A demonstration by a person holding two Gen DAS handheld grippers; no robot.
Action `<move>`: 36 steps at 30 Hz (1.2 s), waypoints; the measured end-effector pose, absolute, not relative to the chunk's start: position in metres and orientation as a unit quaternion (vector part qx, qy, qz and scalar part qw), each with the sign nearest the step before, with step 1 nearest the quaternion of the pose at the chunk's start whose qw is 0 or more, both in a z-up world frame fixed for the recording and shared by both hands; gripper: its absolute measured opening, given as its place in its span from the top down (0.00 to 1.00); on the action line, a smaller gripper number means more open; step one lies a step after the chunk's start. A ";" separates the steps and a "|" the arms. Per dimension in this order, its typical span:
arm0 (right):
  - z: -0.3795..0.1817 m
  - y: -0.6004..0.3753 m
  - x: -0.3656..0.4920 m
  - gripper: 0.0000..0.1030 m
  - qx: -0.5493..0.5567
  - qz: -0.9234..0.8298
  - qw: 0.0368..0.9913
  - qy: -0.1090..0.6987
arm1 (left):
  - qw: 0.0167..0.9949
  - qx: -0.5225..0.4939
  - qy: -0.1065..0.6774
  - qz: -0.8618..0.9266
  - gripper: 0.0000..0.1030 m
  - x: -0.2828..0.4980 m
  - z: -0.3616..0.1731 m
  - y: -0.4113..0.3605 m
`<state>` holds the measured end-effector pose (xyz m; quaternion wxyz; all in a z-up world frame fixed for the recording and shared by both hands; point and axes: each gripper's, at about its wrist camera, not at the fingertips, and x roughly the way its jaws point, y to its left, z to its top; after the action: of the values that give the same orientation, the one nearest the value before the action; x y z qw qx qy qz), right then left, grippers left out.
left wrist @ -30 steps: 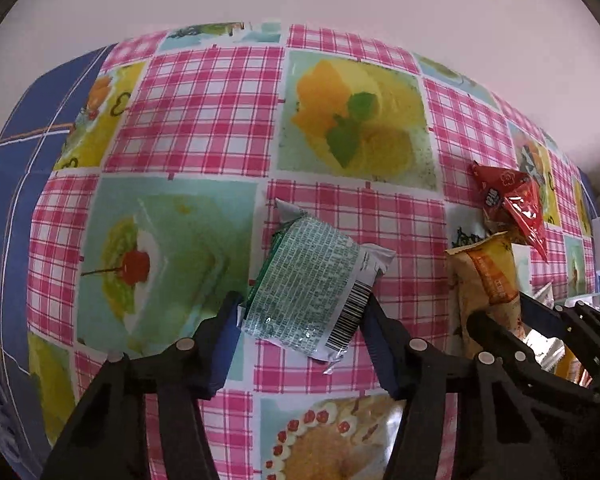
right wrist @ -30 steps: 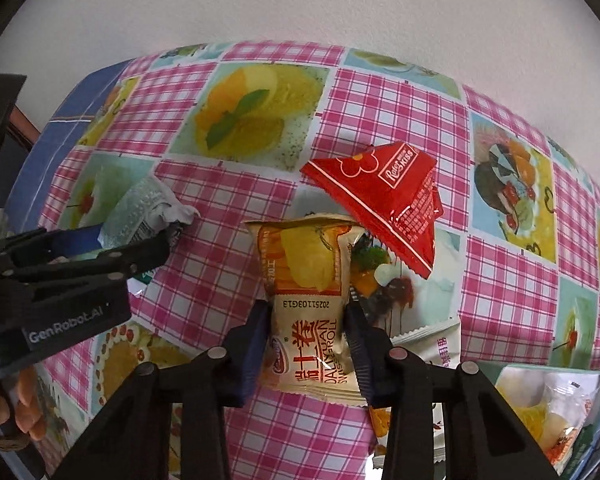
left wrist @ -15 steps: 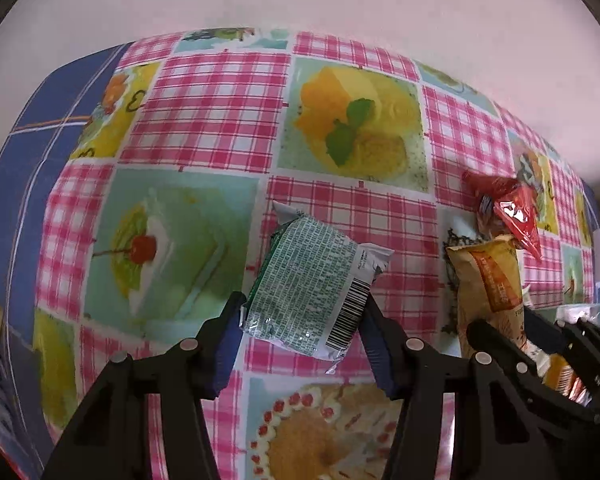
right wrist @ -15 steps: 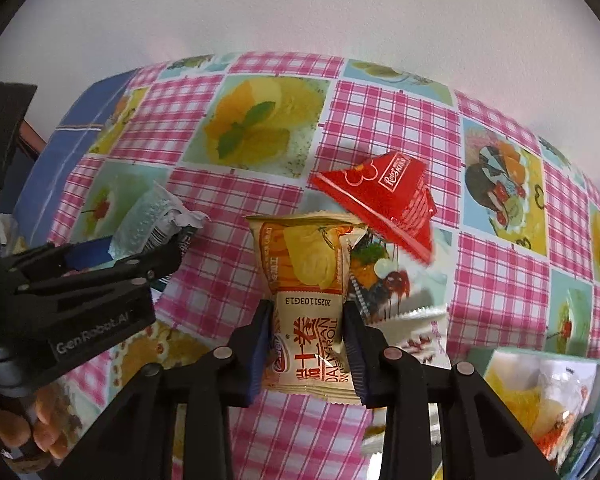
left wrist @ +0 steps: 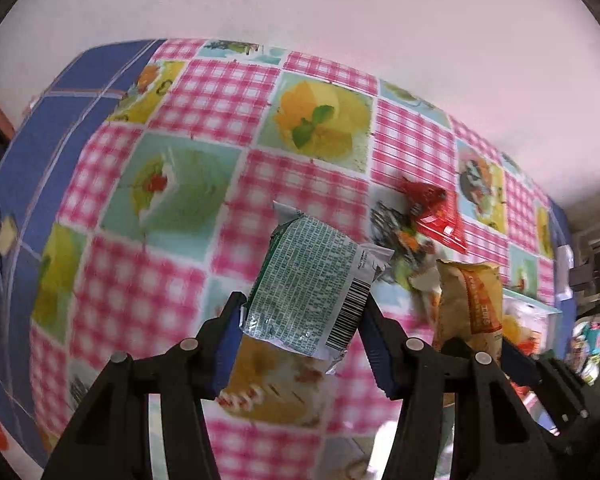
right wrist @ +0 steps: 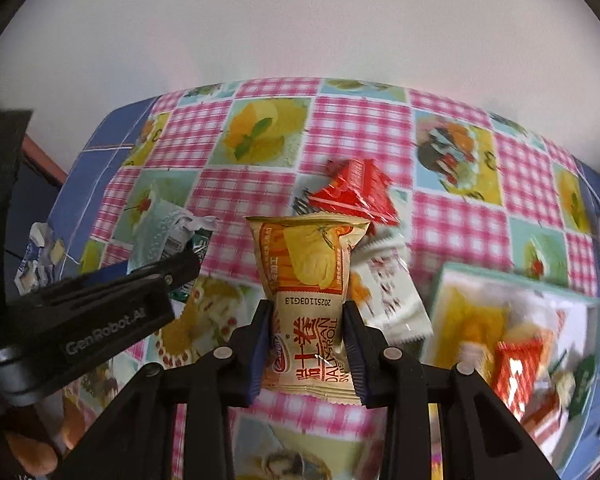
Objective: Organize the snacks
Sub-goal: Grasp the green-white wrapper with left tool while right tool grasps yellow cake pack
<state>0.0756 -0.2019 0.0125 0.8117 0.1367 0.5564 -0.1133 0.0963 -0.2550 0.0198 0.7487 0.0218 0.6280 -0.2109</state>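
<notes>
We see the left gripper (left wrist: 304,320) pinching a green snack packet (left wrist: 312,284) between its blue pads, the packet standing out toward twelve o'clock from the jaws, barcode edge against the right pad. Our right gripper (right wrist: 308,336) is clamped on a yellow swiss-roll packet (right wrist: 306,280), its sealed top toward twelve o'clock and its printed lower half squeezed between the pads. Both packets hang above a tablecloth (left wrist: 220,92) of pink check and dessert pictures with a blue border, against a plain pale wall (right wrist: 300,20). On the cloth, a red packet (right wrist: 356,192) lies at one o'clock of the right jaws, a white packet (right wrist: 392,296) at three o'clock beside them, and a tray of snacks (right wrist: 512,276) farther that way. The cloth from nine to eleven o'clock of the left jaws lies bare to the blue edge.
</notes>
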 end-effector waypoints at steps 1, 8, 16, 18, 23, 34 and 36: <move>0.013 -0.203 0.072 0.64 0.139 -0.118 0.812 0.555 | 0.749 0.018 0.628 -0.212 0.44 0.091 0.021 -0.254; 0.016 -0.218 0.023 0.64 0.162 -0.176 0.813 0.531 | 0.750 -0.007 0.624 -0.219 0.44 0.051 0.022 -0.255; 0.022 -0.241 -0.025 0.64 0.182 -0.232 0.820 0.491 | 0.759 -0.006 0.605 -0.239 0.44 0.004 0.030 -0.282; 0.026 -0.251 -0.034 0.64 0.193 -0.238 0.822 0.481 | 0.763 0.008 0.597 -0.246 0.44 -0.004 0.034 -0.293; 0.043 -0.286 -0.060 0.64 0.212 -0.277 0.824 0.445 | 0.763 0.020 0.586 -0.272 0.44 -0.020 0.043 -0.316; 0.034 -0.352 -0.110 0.64 0.247 -0.338 0.797 0.436 | 0.741 0.097 0.587 -0.311 0.44 -0.063 0.024 -0.373; 0.026 -0.361 -0.117 0.64 0.258 -0.343 0.789 0.440 | 0.737 0.110 0.588 -0.314 0.44 -0.069 0.019 -0.379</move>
<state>-0.1171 -0.3609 0.0263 0.7891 0.2578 0.4395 -0.3430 -0.0689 -0.3791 0.0189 0.7372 0.1098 0.5883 -0.3137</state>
